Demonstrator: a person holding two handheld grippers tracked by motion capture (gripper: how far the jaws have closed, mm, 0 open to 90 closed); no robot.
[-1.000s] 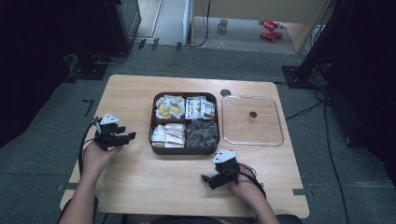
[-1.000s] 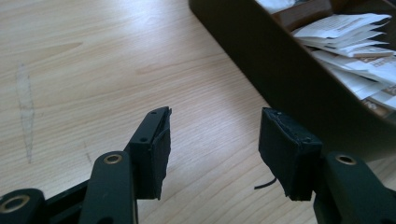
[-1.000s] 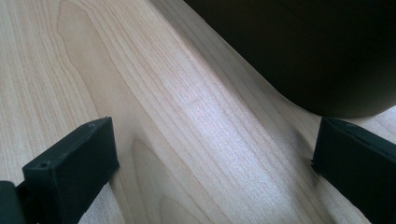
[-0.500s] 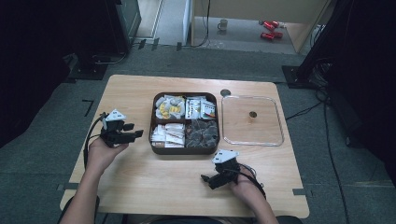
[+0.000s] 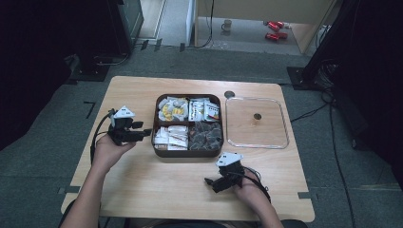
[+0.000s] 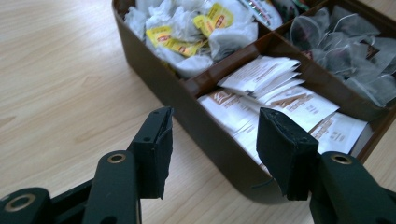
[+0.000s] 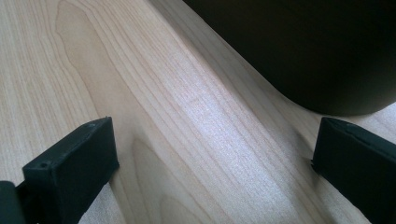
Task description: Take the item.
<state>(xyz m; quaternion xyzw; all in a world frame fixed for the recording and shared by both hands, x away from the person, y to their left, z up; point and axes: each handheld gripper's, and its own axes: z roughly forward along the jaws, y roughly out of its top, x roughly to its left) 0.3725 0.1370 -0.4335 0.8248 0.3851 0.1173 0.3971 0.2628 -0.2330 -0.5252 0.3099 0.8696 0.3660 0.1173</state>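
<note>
Your left tool (image 5: 145, 129) hangs released beside the brown box (image 6: 210, 135), your right tool (image 5: 209, 183) rests released near the desk's (image 5: 142, 190) front edge, box corner cut off.

A pale wooden table (image 5: 142, 190) stands on grey carpet (image 5: 43, 156).

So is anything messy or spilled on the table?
Nothing spilled. The brown box sits square with its packets and tea bags inside its four compartments. Its clear lid lies flat beside it on the table, off the box.
</note>
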